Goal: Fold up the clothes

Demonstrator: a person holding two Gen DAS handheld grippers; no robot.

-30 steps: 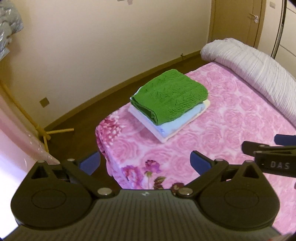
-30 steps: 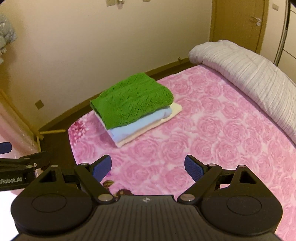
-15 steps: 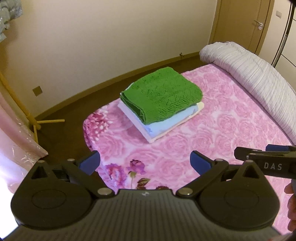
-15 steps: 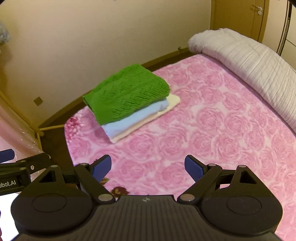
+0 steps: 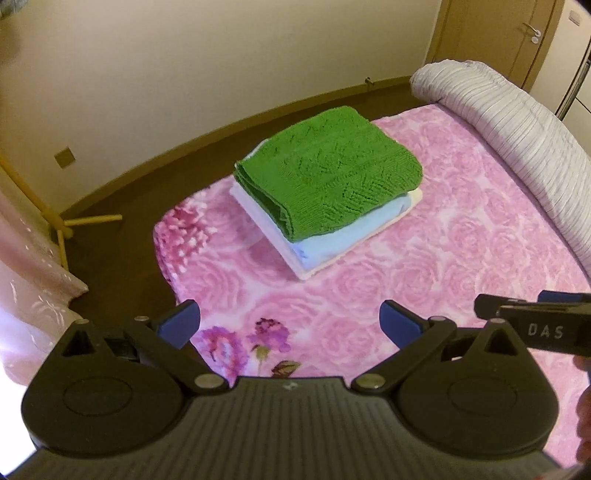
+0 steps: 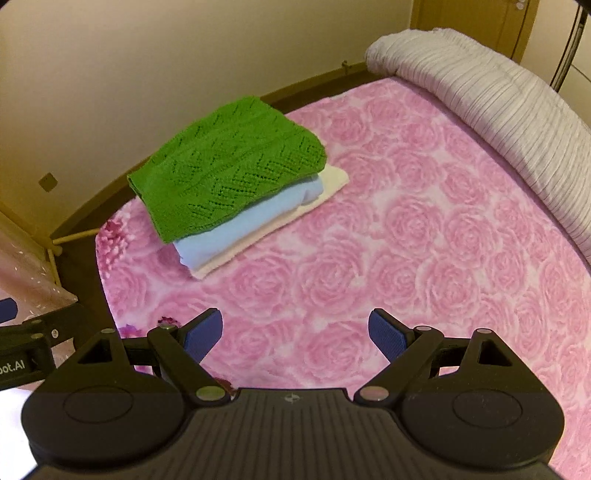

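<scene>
A folded green knit sweater (image 5: 328,173) (image 6: 229,166) tops a neat stack near the bed's corner, over a folded light blue garment (image 5: 351,236) (image 6: 240,232) and a cream one (image 5: 321,266) (image 6: 269,229). My left gripper (image 5: 290,323) hangs open above the pink rose blanket (image 5: 443,266), short of the stack, nothing between its blue pads. My right gripper (image 6: 295,332) is open too, over the blanket (image 6: 406,240) to the right of the stack. Each gripper shows at the other view's edge.
A rolled white striped quilt (image 5: 517,147) (image 6: 498,103) lies along the bed's far right side. Dark floor and a cream wall lie beyond the bed corner. A yellow wooden stand (image 5: 62,221) and a pink curtain (image 5: 26,266) are at left. A door (image 5: 491,33) stands at back right.
Both grippers have sunk and come closer to the bed, so the stack looks larger and sits higher in both views. Their jaws stay as wide as before.
</scene>
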